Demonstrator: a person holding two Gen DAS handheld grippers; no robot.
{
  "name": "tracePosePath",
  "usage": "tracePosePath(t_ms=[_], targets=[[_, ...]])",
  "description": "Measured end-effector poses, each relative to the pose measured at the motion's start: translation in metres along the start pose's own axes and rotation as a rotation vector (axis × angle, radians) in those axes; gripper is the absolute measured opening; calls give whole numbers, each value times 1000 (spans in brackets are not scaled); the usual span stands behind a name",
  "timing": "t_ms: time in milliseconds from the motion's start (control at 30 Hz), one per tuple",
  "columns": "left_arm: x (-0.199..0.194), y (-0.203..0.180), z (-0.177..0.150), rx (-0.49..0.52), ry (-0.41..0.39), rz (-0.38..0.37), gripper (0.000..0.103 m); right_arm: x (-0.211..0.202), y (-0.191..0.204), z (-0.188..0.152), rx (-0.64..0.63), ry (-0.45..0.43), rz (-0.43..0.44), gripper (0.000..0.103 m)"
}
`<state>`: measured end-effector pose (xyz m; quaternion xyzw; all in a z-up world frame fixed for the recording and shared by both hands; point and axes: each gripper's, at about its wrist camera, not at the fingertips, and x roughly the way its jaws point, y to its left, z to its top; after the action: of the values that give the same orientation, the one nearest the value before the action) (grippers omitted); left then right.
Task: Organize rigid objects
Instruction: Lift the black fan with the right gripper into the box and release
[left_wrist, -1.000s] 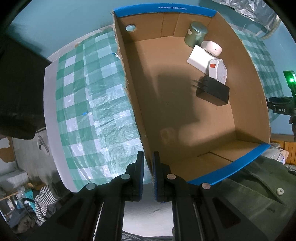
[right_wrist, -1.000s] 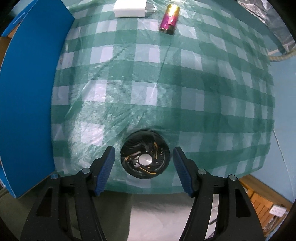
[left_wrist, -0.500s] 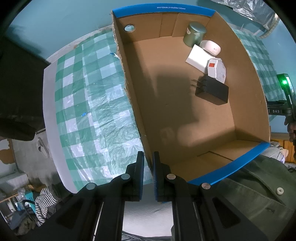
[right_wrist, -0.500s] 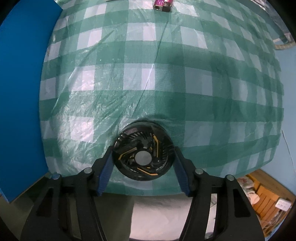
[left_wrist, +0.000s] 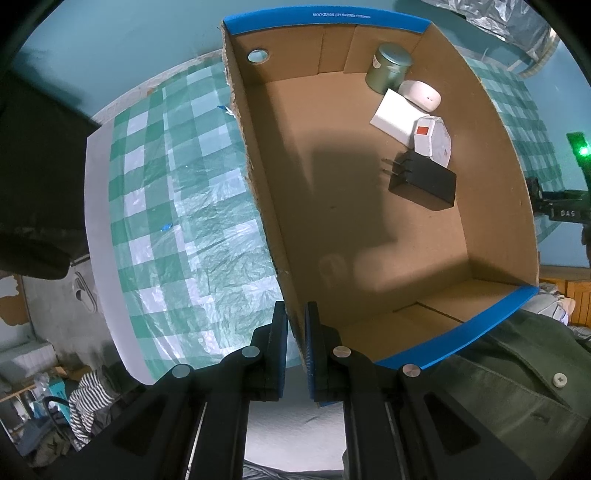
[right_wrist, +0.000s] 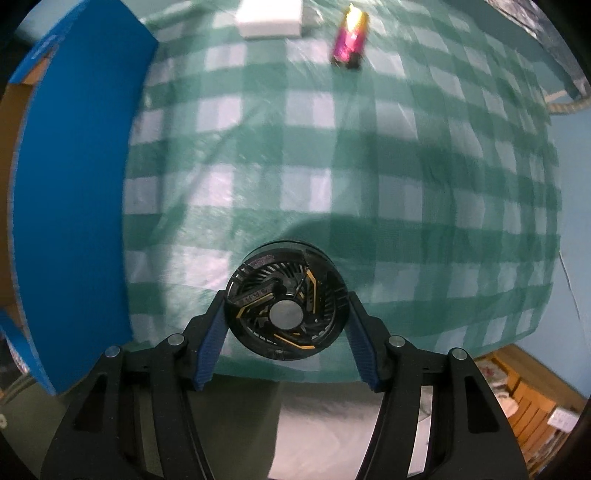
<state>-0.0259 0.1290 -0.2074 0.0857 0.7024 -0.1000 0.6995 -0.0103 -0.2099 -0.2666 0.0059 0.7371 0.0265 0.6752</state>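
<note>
Green checked tablecloth (right_wrist: 369, 177) under blue-edged cardboard box (left_wrist: 369, 221).

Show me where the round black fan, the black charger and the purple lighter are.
fan (right_wrist: 286, 315), right wrist view, on its silver centre hub.
charger (left_wrist: 424, 182), left wrist view, on the top face of its black body.
lighter (right_wrist: 349, 42), right wrist view, on its purple body.

1. Left wrist view sharp; a broad soft shadow lies across the cardboard box (left_wrist: 369, 206) floor
2. Right wrist view motion-blurred, worst at the purple battery (right_wrist: 349, 38)
3. Both show fisheye bending and dark corners
</note>
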Motion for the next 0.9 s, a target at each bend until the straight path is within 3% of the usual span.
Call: tracePosePath(t_ms=[500,900], targets=[[1,2,2,-23,-1,-5,8,-60,39,33,-146,-66,18,61],[4,4,3,-42,3,-6,8,-97,99,59,-338,-137,25,61]])
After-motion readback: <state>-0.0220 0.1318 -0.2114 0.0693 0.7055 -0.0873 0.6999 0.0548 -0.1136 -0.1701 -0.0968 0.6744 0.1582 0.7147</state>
